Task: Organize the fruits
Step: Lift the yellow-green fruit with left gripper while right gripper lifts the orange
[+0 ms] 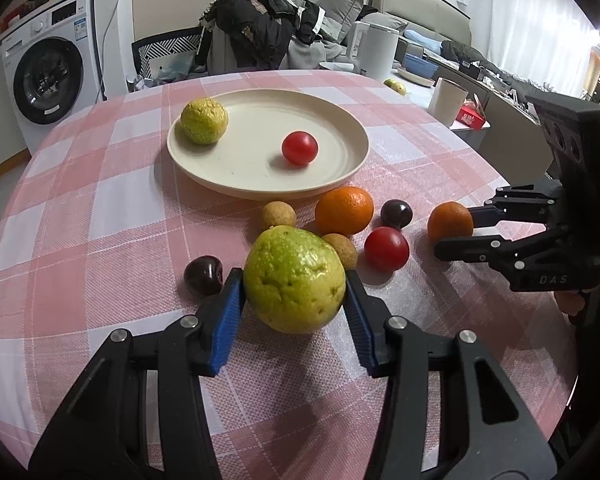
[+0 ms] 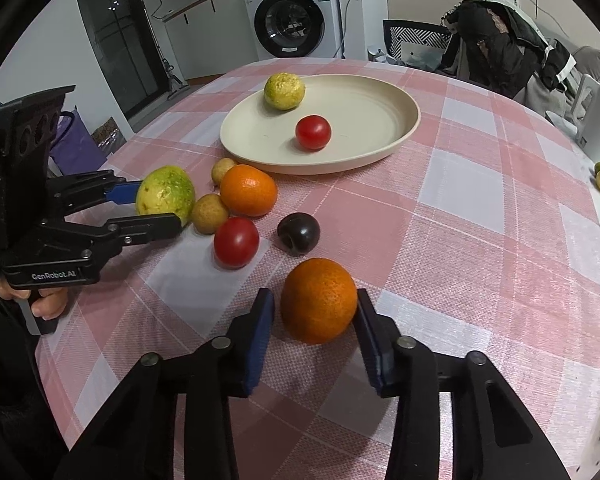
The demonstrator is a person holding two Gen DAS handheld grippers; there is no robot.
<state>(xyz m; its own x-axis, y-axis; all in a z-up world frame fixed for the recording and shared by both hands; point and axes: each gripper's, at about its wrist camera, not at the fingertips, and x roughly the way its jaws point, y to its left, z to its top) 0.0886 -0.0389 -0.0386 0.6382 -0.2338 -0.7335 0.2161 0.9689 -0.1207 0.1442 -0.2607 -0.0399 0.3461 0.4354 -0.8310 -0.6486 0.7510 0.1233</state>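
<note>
My left gripper (image 1: 295, 294) is shut on a green guava (image 1: 295, 279), which rests on the pink checked tablecloth (image 1: 100, 216). My right gripper (image 2: 315, 318) straddles a small orange (image 2: 318, 300); the right pad touches it and a narrow gap shows at the left pad. A cream plate (image 1: 340, 160) holds a yellow-green guava (image 1: 203, 121) and a red tomato (image 1: 299, 147). Loose between plate and grippers lie a larger orange (image 1: 344, 211), a tomato (image 1: 386, 249), two brown longans (image 1: 278, 216), and two dark plums (image 1: 396, 213).
The round table drops off at its edges. A washing machine (image 1: 46, 76) stands at the far left. A chair with dark clothes (image 1: 256, 28) is behind the table. A white kettle (image 1: 374, 50) and cup (image 1: 446, 101) sit on a side counter.
</note>
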